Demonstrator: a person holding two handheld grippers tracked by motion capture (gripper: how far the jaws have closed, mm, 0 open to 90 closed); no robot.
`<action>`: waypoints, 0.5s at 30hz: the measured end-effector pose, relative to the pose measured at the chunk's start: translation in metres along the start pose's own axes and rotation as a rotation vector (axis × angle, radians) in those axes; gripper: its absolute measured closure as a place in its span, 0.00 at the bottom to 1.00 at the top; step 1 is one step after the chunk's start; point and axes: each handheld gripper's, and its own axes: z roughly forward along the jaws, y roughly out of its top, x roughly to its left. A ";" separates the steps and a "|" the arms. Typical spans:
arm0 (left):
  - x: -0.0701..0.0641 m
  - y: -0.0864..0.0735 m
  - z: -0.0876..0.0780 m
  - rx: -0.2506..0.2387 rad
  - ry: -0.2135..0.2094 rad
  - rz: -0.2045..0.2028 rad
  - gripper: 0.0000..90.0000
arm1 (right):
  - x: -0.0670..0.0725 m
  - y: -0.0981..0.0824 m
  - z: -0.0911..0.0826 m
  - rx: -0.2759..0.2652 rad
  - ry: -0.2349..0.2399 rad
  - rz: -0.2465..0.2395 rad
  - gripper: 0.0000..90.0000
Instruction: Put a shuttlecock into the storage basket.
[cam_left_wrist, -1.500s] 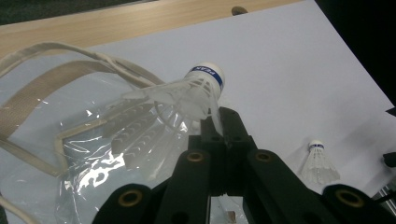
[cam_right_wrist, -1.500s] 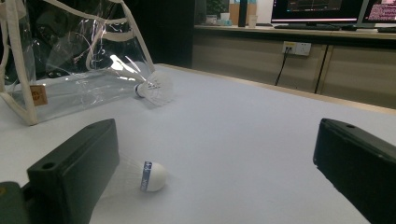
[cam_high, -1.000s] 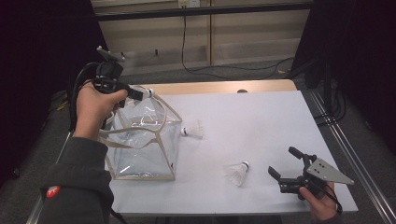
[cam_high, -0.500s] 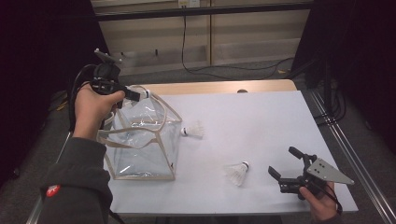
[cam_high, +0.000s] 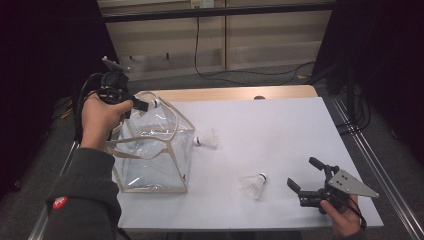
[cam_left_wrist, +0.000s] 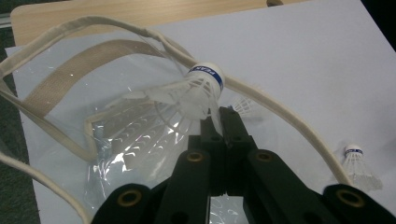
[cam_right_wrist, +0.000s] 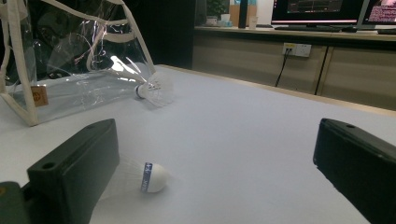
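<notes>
Work in hand: putting shuttlecocks into the clear bag (cam_high: 150, 150), judged from what is held and where.
Left gripper (cam_high: 145, 105): upper left of the high view, held over the bag's open mouth; its fingers (cam_left_wrist: 232, 128) are pressed together on the feather skirt of the held shuttlecock (cam_left_wrist: 194, 91).
Held shuttlecock, look: white feathers, white rounded cork with a blue printed band; it lies across the middle of the left gripper view, cork toward the upper right, just at the bag's cream rim (cam_left_wrist: 261, 100).
Right gripper (cam_high: 306, 175): lower right of the high view, low over the table (cam_high: 280, 130); its fingers stand wide apart with nothing between them.
Second shuttlecock (cam_high: 254, 184): on its side on the table, lower middle of the high view, near the right gripper's tips; in the right gripper view it lies at the lower left (cam_right_wrist: 140, 177).
Third shuttlecock (cam_high: 206, 140): on its side just beside the bag's right wall, centre of the high view.
Bag, look: transparent film with cream fabric edging and handles, standing open but slack at the left of the table.
Risk, release: the cork sits over the rim rather than clearly inside, so letting go here could probably drop it onto the table outside the bag.
Risk, grip: the hold is on thin feathers only; it may slip or crush them.
Risk, bag: the soft rim may fold inward if nudged, closing the mouth.
</notes>
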 end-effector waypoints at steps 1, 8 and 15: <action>0.000 0.000 0.000 -0.002 0.003 -0.003 1.00 | 0.000 0.000 0.000 -0.001 0.001 -0.002 0.00; 0.003 -0.001 0.005 0.005 0.010 -0.007 1.00 | 0.000 0.000 0.000 0.001 0.003 0.000 0.00; 0.007 -0.003 0.009 0.007 0.018 -0.026 1.00 | 0.000 0.000 0.000 0.002 0.005 0.004 0.00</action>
